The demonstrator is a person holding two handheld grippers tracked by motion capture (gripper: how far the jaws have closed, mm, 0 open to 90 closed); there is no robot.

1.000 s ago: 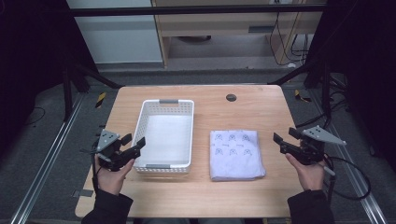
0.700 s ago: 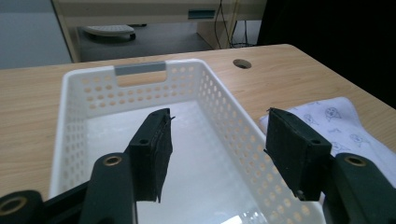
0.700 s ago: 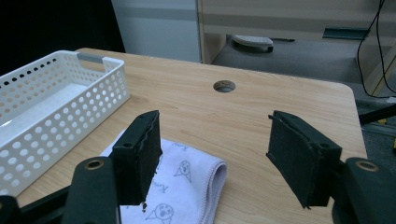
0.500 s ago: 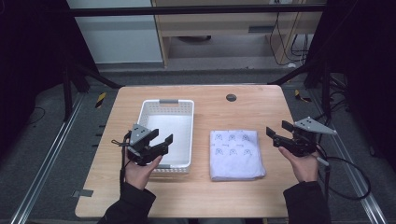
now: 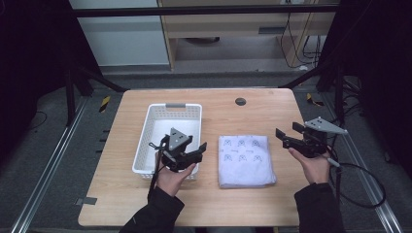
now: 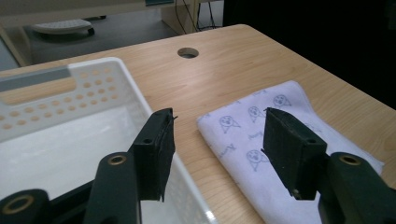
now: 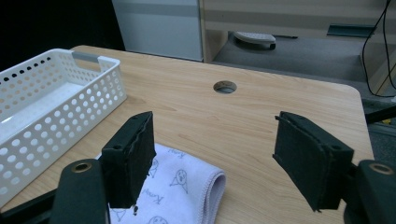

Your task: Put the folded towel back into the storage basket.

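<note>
Wooden table (image 5: 218, 204) first: white basket (image 5: 145, 141) sat on its left half w/ nothing inside, folded cloth (image 5: 245, 160) lay flat just right of it, apart from the basket wall. Judged nothing done yet; grab, lift and drop into basket all left. My left gripper (image 5: 197, 151) hovered over the basket's near right corner, aimed toward the cloth, jaws wide apart, holding nothing. My right gripper (image 5: 284, 137) hung just right of the cloth, jaws spread too, gripping nothing.
</note>
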